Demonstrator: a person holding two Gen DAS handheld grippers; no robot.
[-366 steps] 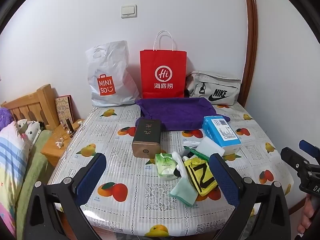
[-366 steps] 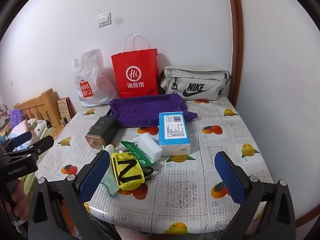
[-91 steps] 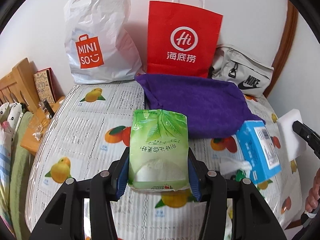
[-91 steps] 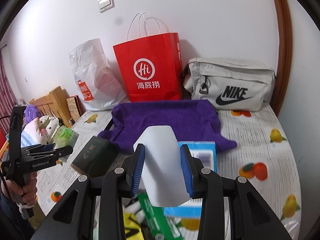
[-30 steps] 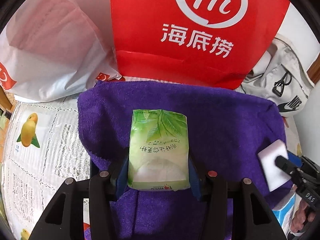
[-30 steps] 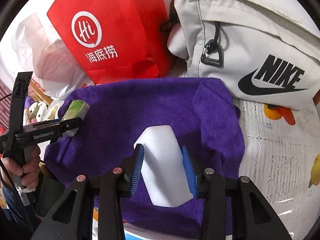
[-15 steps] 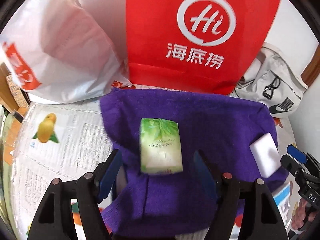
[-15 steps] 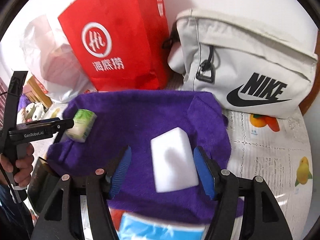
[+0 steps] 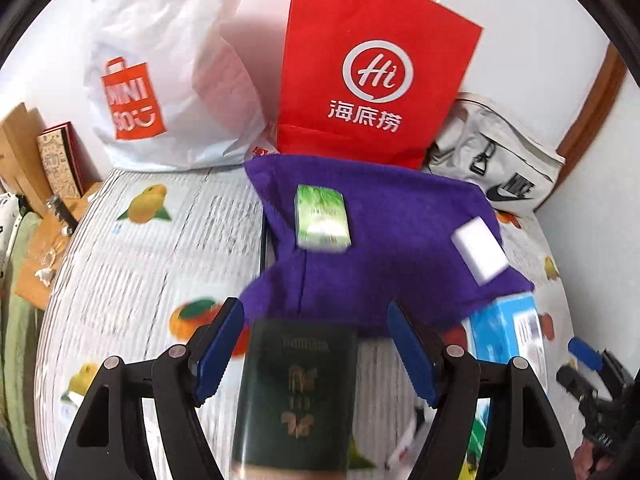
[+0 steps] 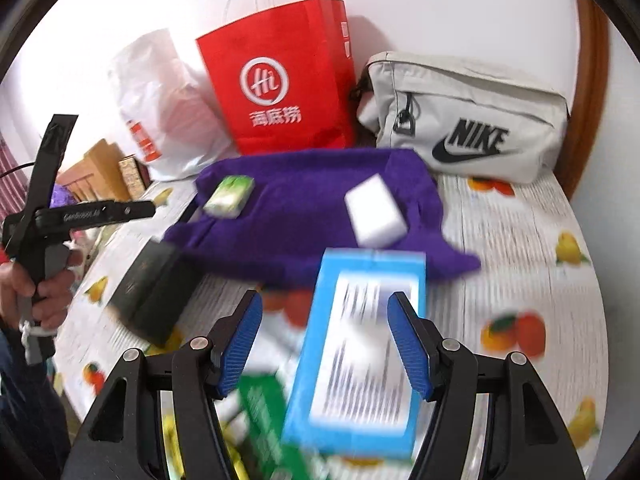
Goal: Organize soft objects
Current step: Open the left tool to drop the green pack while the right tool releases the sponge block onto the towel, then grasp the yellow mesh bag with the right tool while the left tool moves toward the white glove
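A green tissue pack (image 9: pixel 322 217) and a white sponge block (image 9: pixel 479 253) lie on the purple towel (image 9: pixel 384 264) at the back of the table. They also show in the right wrist view: the pack (image 10: pixel 229 195), the sponge (image 10: pixel 374 210), the towel (image 10: pixel 304 216). My left gripper (image 9: pixel 316 350) is open and empty, above a dark green box (image 9: pixel 296 396). My right gripper (image 10: pixel 324 344) is open and empty, above a blue box (image 10: pixel 360 352). Both are short of the towel.
A red paper bag (image 9: pixel 372 72), a white Miniso bag (image 9: pixel 160 80) and a grey Nike bag (image 9: pixel 496 160) stand along the wall behind the towel. A green packet (image 10: pixel 272 420) lies by the blue box. The tablecloth (image 9: pixel 132 264) has a fruit print. A bed and nightstand are at left.
Both grippers have opened, left the tissue pack and the sponge on the towel, and pulled back toward the table's front.
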